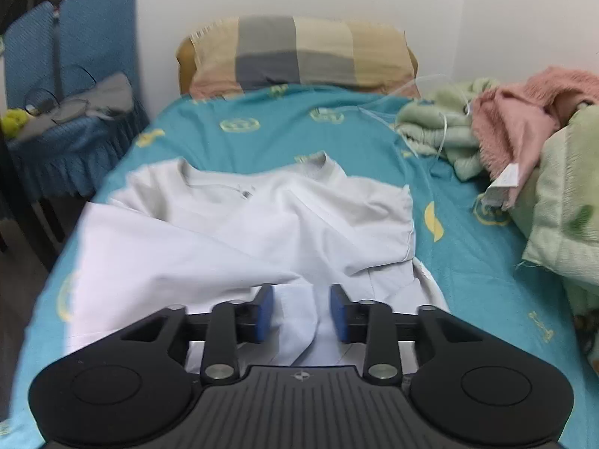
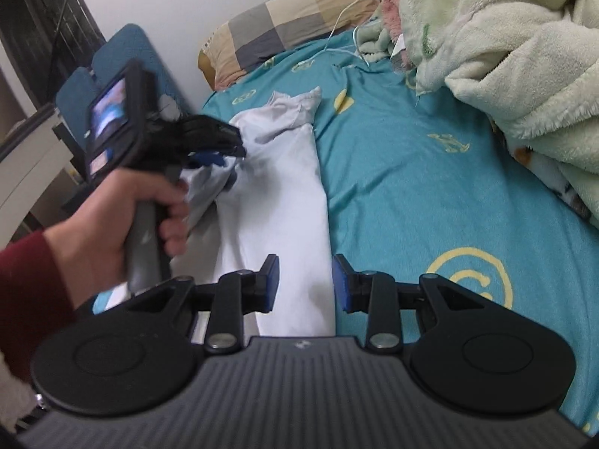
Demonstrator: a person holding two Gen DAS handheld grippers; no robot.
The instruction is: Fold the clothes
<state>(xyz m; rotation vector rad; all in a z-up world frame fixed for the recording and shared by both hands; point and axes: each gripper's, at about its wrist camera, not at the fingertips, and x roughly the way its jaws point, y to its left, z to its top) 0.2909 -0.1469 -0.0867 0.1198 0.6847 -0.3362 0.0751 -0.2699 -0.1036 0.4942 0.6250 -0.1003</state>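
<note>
So far the pale white long-sleeved cotton top (image 1: 239,232) lies spread on the teal patterned bedsheet (image 1: 468,262) near the foot of the bed, collar toward the checked beige-and-grey pillow (image 1: 303,56). Judging by the layers, one side has been brought across the body, which gives a straight long edge on the right in the right wrist view (image 2: 288,202); the rest looks rumpled and loosely heaped, so the fold seems barely begun. Sleeves and the lengthwise fold look undone.

In its own camera the left gripper (image 1: 301,312) hovers over the hem with its blue-padded fingers (image 1: 264,312) spread apart and nothing pinched between them. The right gripper (image 2: 305,284) is likewise spread wide above the garment's near end, holding nothing.

In the right wrist view the left gripper (image 2: 217,149) is motion-blurred against the cloth, so whether it touches fabric cannot be told there. The top's near hem is hidden behind both gripper bodies, and its left edge smears out of focus. A heap of pale green fleece blanket (image 2: 516,45) and pink knitted cloth (image 1: 524,123) at the bed's right side may hold more clothes; I cannot tell.
</note>
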